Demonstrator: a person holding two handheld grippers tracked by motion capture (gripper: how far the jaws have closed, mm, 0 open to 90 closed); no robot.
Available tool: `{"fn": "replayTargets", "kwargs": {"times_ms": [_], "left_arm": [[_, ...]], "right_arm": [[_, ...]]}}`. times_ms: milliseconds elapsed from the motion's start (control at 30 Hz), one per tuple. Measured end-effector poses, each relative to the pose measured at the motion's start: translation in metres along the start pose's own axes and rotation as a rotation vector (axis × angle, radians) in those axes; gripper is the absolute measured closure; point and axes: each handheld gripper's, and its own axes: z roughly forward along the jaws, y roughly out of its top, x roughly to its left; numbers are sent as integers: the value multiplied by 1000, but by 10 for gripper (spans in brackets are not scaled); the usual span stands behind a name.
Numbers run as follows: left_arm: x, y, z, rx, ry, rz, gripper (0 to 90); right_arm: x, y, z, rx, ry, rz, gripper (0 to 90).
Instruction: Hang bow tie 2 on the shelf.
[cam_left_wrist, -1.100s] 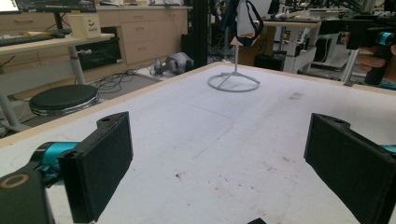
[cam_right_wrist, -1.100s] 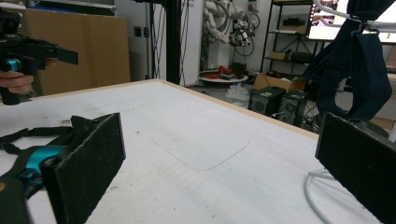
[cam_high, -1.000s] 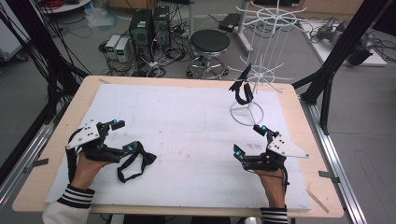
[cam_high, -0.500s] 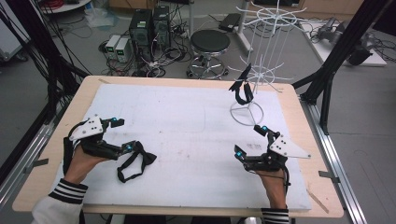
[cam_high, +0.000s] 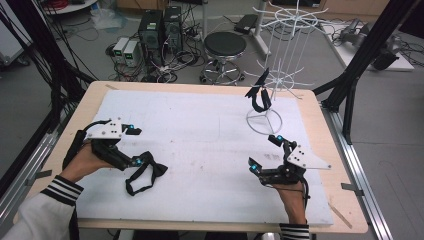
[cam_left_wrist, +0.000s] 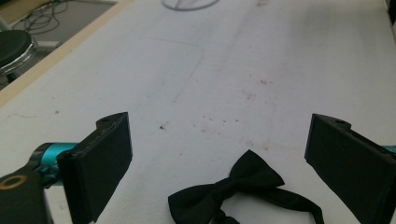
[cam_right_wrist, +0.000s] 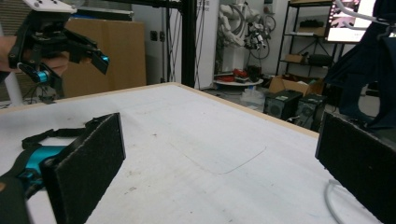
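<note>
The left gripper (cam_high: 134, 145), jaws wide apart, sits over a black cloth bow tie (cam_left_wrist: 231, 189). The right gripper (cam_high: 265, 152) gapes too.

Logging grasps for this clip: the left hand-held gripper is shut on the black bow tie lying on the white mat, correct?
Not quite. The left hand-held gripper is open, its jaws standing wide apart, and the black fabric bow tie lies loose on the white mat between them. The left gripper view shows this.
</note>
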Motion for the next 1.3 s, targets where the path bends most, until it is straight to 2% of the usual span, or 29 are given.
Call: {"fn": "replayTargets", "kwargs": {"times_ms": [167,300,400,533,733,867,1000,1067,1167,1233,1300], "left_arm": [[3,6,7,79,-57,45,80],[5,7,15,165,-54,82,83],[8,7,19,216,-78,107,95],[11,7,22,283,-88,142,133],[16,7,27,357,-107,203,223],[18,4,33,429,-116,247,265],[19,2,37,457,-126,259,317],[21,1,38,486,-135,294,354],[24,-2,40,495,-135,305,375],[25,-3,41,499,-138,293,396],[26,-5,42,514,-141,299,406]], "right_arm": [[1,0,2,3,22,2,6],[1,0,3,3,29,9,6],[1,1,2,-2,31,8,6],[1,1,1,-13,35,13,6],[0,1,1,-17,34,16,6],[1,3,1,-24,37,13,6],[2,5,0,-32,40,12,6],[1,5,0,-36,40,7,6],[2,5,0,-30,42,9,6],[2,5,0,-31,43,8,6],[1,5,0,-34,44,7,6]]}}
